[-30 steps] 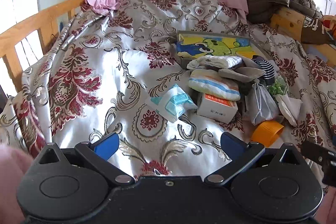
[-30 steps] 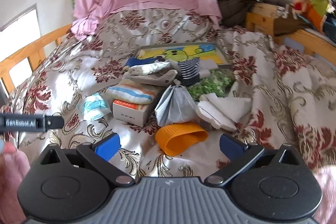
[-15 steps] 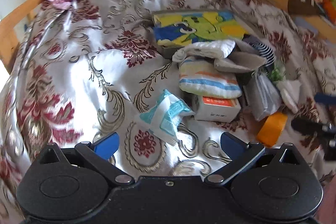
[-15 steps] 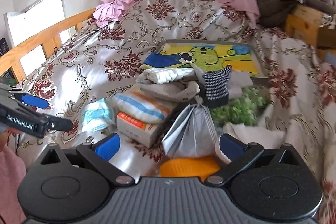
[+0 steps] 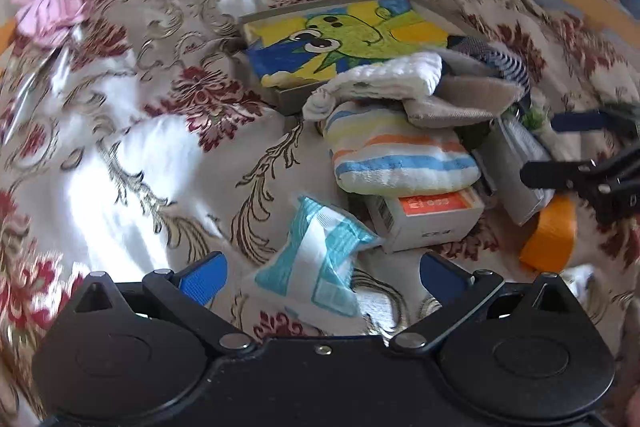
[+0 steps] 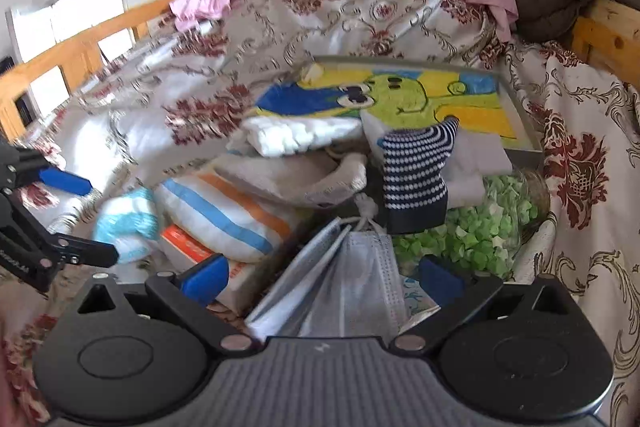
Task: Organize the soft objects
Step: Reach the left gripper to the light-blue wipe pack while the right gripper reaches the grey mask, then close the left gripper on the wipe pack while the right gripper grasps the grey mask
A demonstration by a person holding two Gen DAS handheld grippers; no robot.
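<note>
Here, on a bed (image 5: 132, 155) spread with a flowered cover, 2 hand-held tongs close in on a heap of soft things. The left tongs (image 5: 322, 273) stand released, level and low, their blue fingers either side of a blue-and-white tissue pack (image 5: 316, 269). The right tongs (image 6: 324, 277), also released, point down at a grey face mask (image 6: 352, 291) lying between their fingers. Behind sit a striped towel (image 5: 396, 163), an orange-labelled box (image 5: 428, 223), a striped sock (image 6: 416, 171) and a cartoon picture box (image 6: 420, 99).
</note>
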